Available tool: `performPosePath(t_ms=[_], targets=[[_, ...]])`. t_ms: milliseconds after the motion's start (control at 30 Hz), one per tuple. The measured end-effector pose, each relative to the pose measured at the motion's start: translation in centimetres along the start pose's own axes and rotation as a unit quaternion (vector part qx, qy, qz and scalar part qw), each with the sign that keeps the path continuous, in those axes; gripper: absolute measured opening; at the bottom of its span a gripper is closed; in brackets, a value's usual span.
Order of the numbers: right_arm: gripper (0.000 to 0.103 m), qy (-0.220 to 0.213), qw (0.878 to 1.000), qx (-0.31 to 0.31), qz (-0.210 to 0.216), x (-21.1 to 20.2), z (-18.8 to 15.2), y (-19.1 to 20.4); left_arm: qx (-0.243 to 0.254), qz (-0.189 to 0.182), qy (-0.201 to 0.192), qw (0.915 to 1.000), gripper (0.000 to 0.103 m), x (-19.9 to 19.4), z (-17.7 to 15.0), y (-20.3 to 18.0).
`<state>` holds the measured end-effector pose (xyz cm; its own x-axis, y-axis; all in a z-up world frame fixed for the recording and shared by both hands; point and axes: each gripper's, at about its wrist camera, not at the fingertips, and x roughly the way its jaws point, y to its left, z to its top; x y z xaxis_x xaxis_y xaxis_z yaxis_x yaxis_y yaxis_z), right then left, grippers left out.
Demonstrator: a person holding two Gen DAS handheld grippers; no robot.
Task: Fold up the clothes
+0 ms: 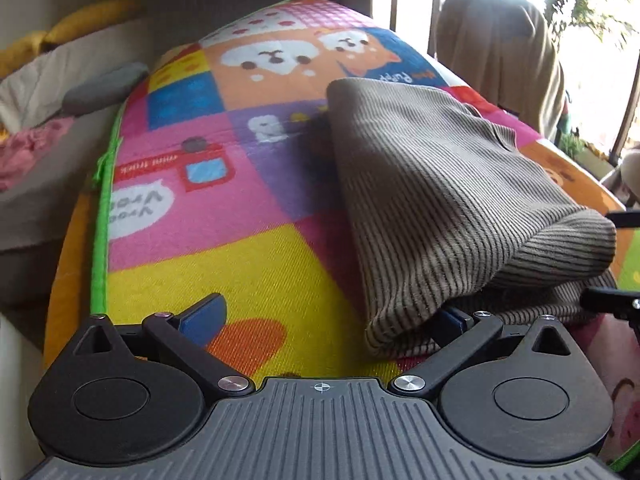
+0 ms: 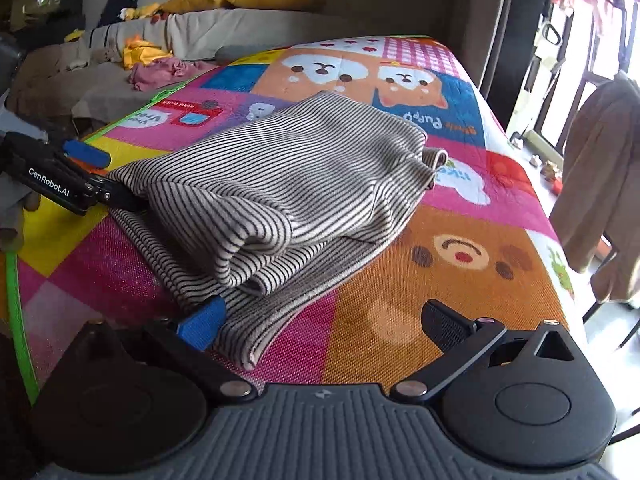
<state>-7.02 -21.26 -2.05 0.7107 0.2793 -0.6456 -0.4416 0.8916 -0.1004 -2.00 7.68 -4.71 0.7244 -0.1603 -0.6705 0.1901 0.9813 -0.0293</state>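
Note:
A beige garment with thin dark stripes (image 1: 452, 200) lies folded in layers on a colourful cartoon play mat (image 1: 240, 264); it also shows in the right wrist view (image 2: 280, 200). My left gripper (image 1: 326, 322) is open at the garment's near left edge, its right finger tucked under the fabric; it also shows at the left of the right wrist view (image 2: 100, 176). My right gripper (image 2: 326, 320) is open at the garment's near corner, its left blue pad (image 2: 202, 322) touching the cloth. The right gripper's finger tips show at the right edge of the left wrist view (image 1: 616, 256).
A sofa (image 2: 208, 36) with yellow cushions and pink cloth stands to the left of the mat. A grey pad (image 1: 104, 88) lies at the mat's edge. A brown garment (image 2: 600, 184) hangs on a chair on the right, near bright windows.

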Motion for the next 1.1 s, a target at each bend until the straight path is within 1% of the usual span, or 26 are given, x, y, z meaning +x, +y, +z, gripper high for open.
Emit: performPosePath(t_ms=[133,367,600,833,1100], targets=[[0.103,0.015,0.997,0.068,0.022,0.5,-0.6,-1.3,-0.001,0.014,-0.009,0.9999,0.103,-0.4,-0.2,-0.3],[0.103,0.013,0.997,0.073,0.019,0.7,-0.7,-1.1,-0.002,0.017,-0.008,0.9998,0.103,-0.4,-0.3,-0.5],[0.103,-0.014,0.997,0.073,0.016,0.6,-1.4,-0.9,-0.002,0.015,-0.008,0.9998,0.103,-0.3,-0.3,-0.5],[0.103,0.009,0.997,0.078,0.015,0.8,-0.6,-1.0,-0.002,0.015,-0.007,0.9999,0.103,-0.2,-0.3,-0.5],[0.103,0.019,0.997,0.074,0.018,1.0,-0.3,-1.0,-0.003,0.013,-0.007,0.9999,0.103,-0.2,-0.3,-0.4]])
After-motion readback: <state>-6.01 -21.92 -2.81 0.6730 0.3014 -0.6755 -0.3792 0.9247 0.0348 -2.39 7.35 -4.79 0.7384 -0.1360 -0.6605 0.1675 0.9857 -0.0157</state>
